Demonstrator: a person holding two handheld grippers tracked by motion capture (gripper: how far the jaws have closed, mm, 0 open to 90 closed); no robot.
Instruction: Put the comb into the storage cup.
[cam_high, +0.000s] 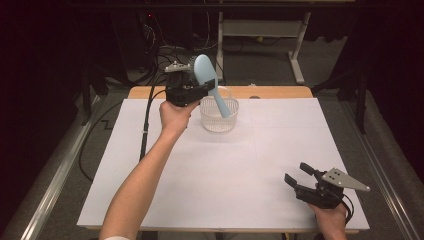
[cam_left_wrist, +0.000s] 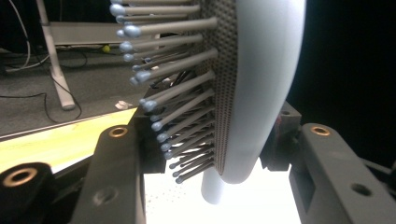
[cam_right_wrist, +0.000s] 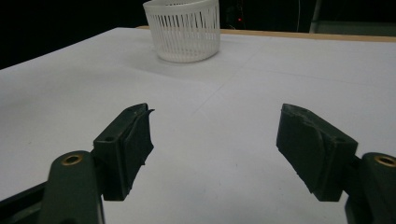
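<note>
No text, label, brand, number or sign could be read anywhere: the hairbrush (cam_high: 209, 80), the white basket (cam_high: 219, 116), the counter (cam_high: 225, 170) and both grippers carried no lettering that could be made out.

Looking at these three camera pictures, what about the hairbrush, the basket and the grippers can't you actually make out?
- High view: whether the hairbrush handle tip touches the white basket floor; the basket wall blurs it.
- Left gripper view: the brush head's top is cut off by the upper edge, and its handle end is lost in glare from the table.
- High view: the left gripper pads, covered by the brush.
- Right gripper view: the right gripper body, cut off by the bottom edge.
</note>
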